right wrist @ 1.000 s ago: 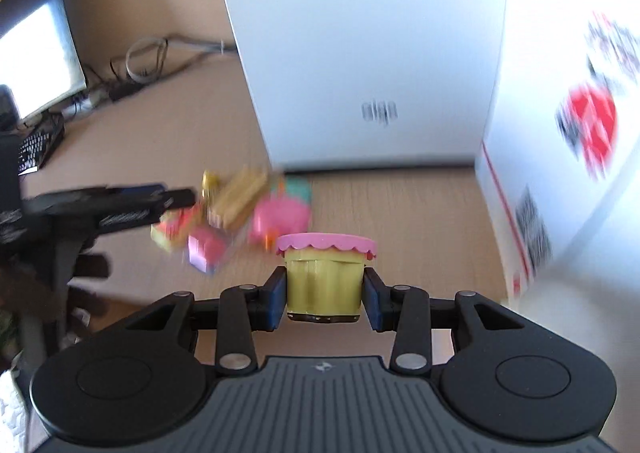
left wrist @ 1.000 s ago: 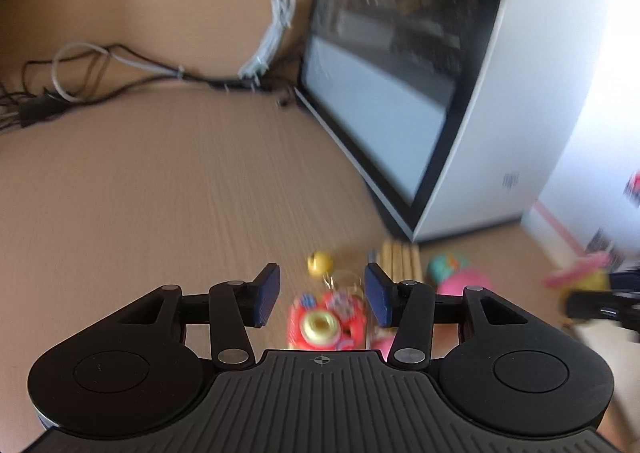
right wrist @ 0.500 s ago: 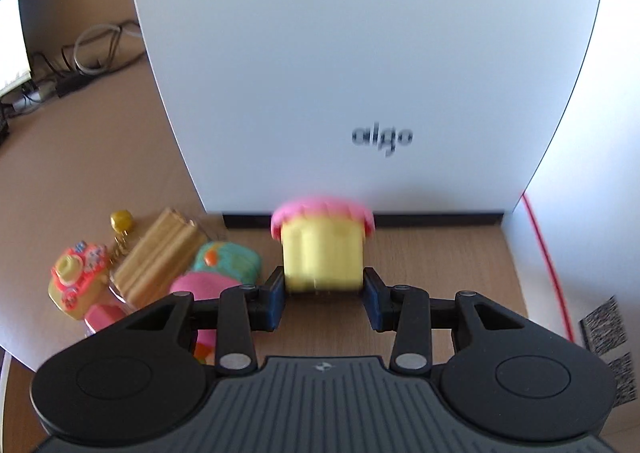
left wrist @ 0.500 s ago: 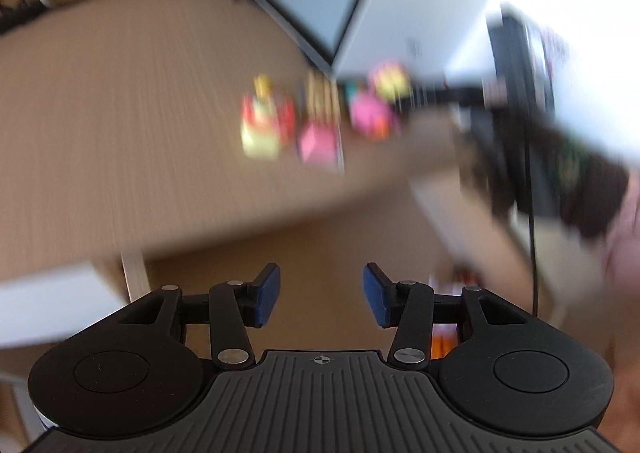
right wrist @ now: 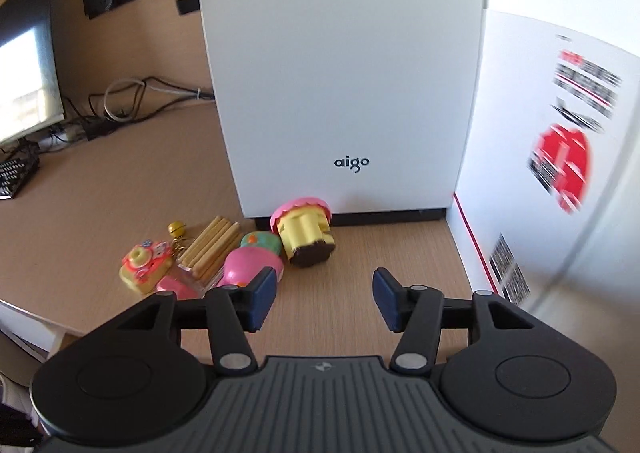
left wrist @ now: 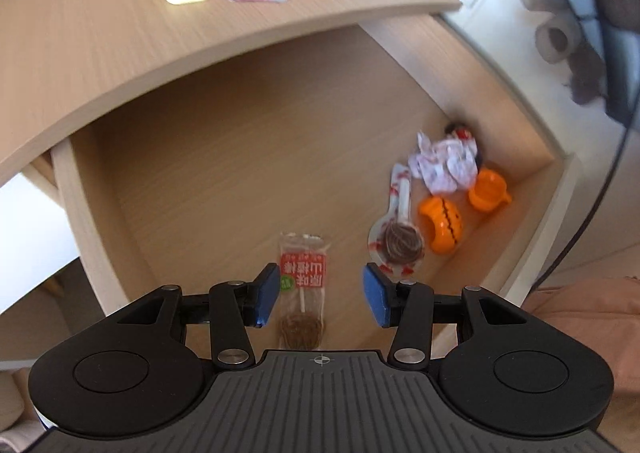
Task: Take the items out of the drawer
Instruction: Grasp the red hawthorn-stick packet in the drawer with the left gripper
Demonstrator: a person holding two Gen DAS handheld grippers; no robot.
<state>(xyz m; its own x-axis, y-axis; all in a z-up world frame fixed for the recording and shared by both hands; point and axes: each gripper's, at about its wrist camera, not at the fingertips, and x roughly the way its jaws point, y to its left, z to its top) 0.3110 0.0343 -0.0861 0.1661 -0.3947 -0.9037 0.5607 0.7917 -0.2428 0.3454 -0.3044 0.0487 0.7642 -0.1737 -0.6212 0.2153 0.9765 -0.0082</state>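
My left gripper (left wrist: 320, 295) hangs open over the open wooden drawer (left wrist: 224, 157), straddling a clear-wrapped snack stick with a red label (left wrist: 303, 285). To its right lie a wrapped brown lollipop (left wrist: 398, 241), an orange pumpkin toy (left wrist: 440, 225), an orange cup (left wrist: 488, 191) and a crumpled white wrapper (left wrist: 444, 165). My right gripper (right wrist: 324, 301) is open above the desk, empty. Ahead of it a yellow cupcake toy with pink top (right wrist: 304, 229) lies tipped over beside a pink toy (right wrist: 250, 267), a teal toy (right wrist: 260, 241), biscuit sticks (right wrist: 210, 243) and a camera-shaped toy (right wrist: 146, 263).
A white aigo computer case (right wrist: 344, 73) stands right behind the toys. A white box with red print (right wrist: 560, 157) walls the right side. A monitor (right wrist: 26, 57), keyboard (right wrist: 16, 173) and cables (right wrist: 120, 101) sit far left. The desktop edge (left wrist: 200, 53) overhangs the drawer's back.
My right gripper opened and let go of the cupcake toy, which now lies tipped on the desk. My left gripper swung down from the desk into the drawer, over the snack stick.
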